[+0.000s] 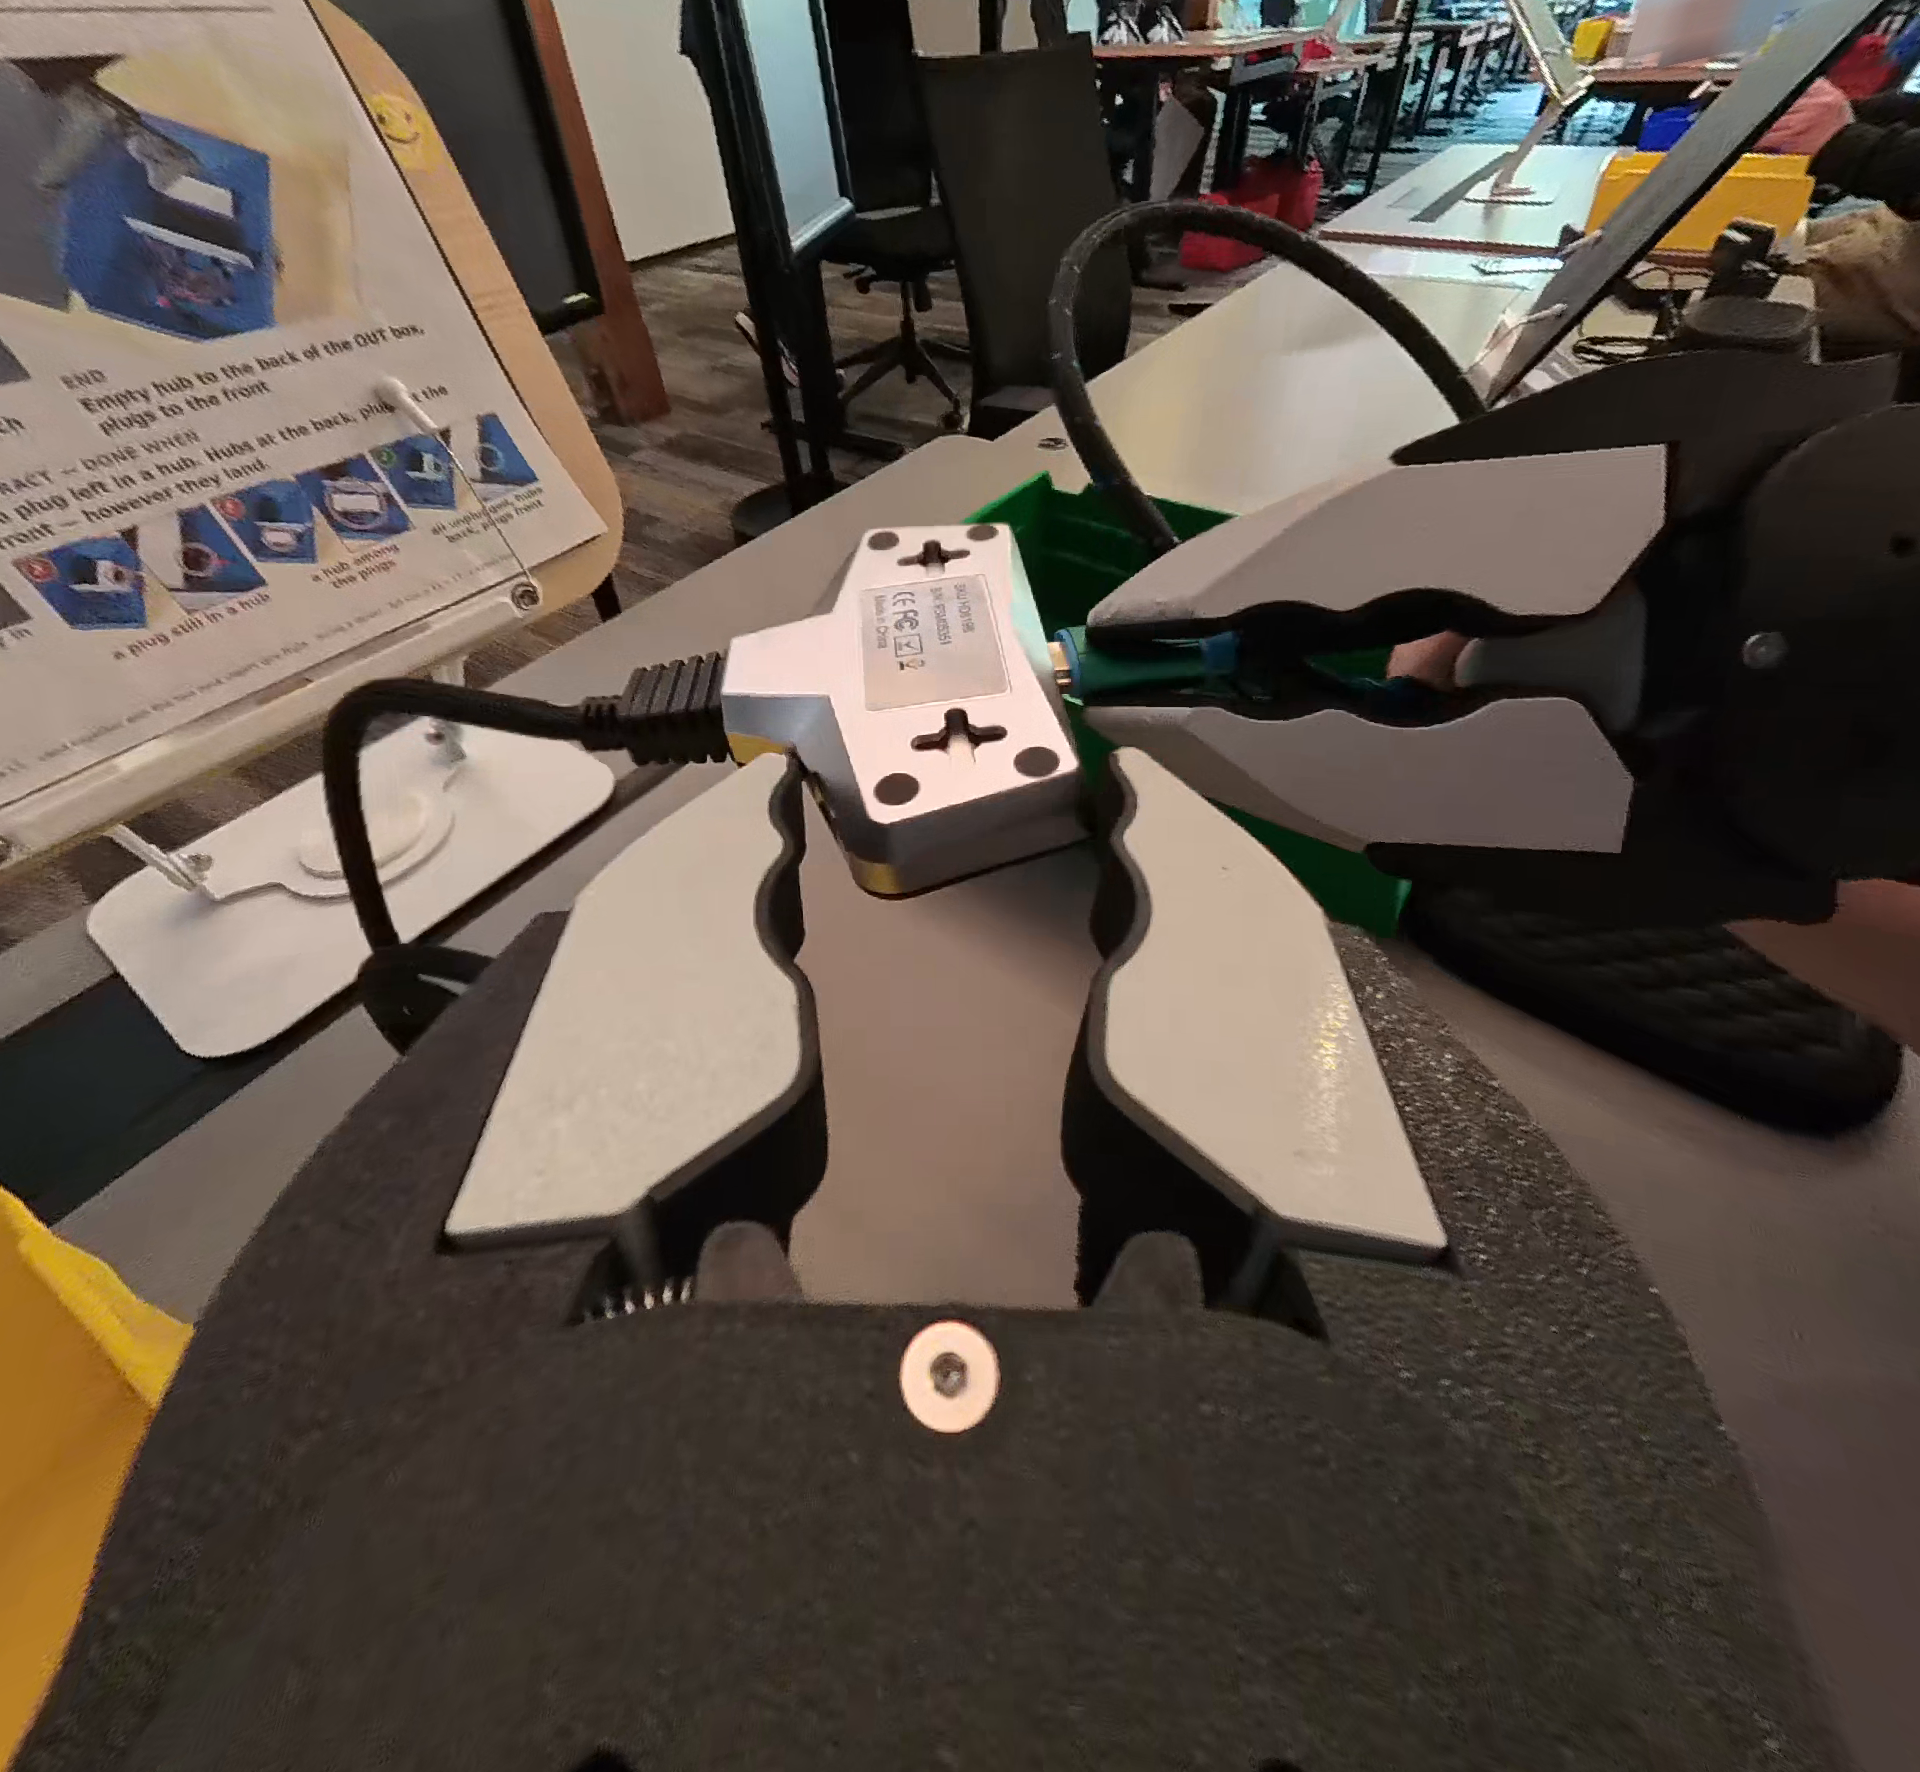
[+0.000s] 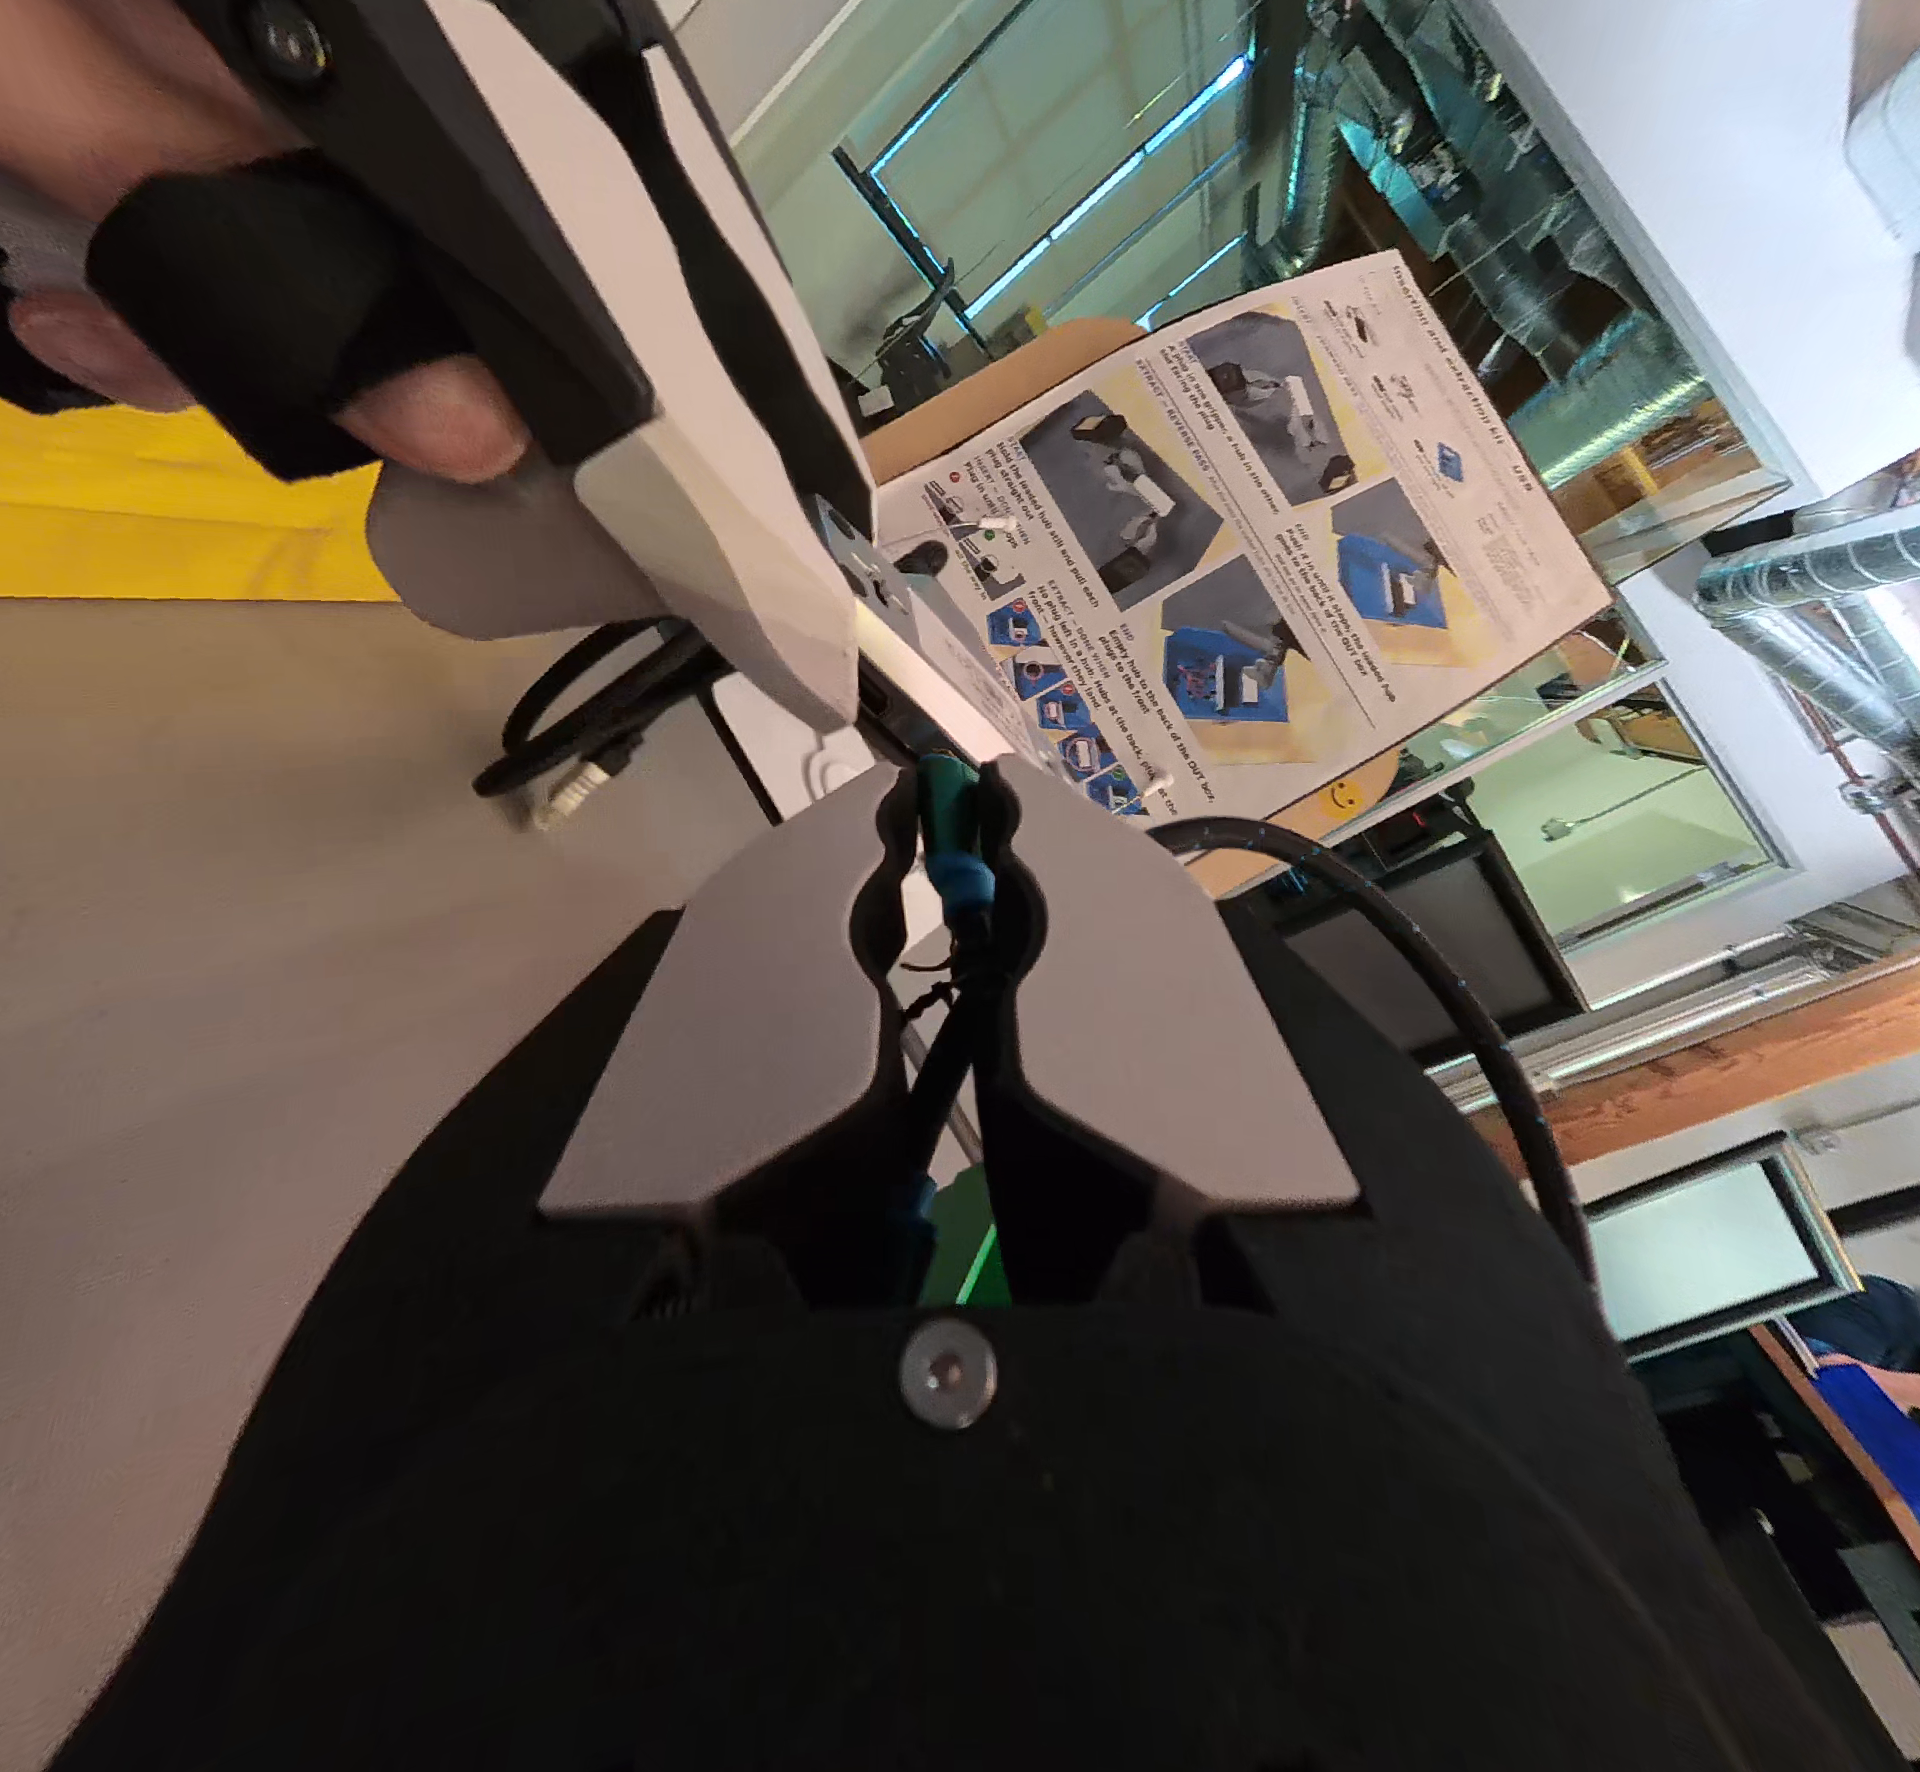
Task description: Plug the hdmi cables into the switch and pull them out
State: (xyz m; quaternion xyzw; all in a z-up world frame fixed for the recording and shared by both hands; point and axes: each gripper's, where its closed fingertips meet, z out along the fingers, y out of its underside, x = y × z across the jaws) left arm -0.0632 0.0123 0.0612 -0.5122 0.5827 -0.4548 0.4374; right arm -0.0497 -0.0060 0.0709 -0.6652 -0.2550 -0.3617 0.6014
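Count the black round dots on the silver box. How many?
4 show, one near each corner of the switch's flat face: two at the far end, two at the near end. Other faces are hidden.

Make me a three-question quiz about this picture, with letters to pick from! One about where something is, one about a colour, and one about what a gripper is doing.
1. Where is the silver switch?
A. Between the left gripper's fingertips
B. Inside the yellow bin
C. On the floor

2. What colour is the plug in the right gripper?
A. Red
B. Green-blue
C. White

3. What is the right gripper doing?
A. Hanging open and empty
B. Squeezing the paper sheet
C. Shut on the plug

Answers:
1. A, the switch sits between the left gripper's two fingertips, above the table.
2. B, the plug's body looks green-blue in both views.
3. C, its fingers close on the plug, whose tip is at the switch's side.
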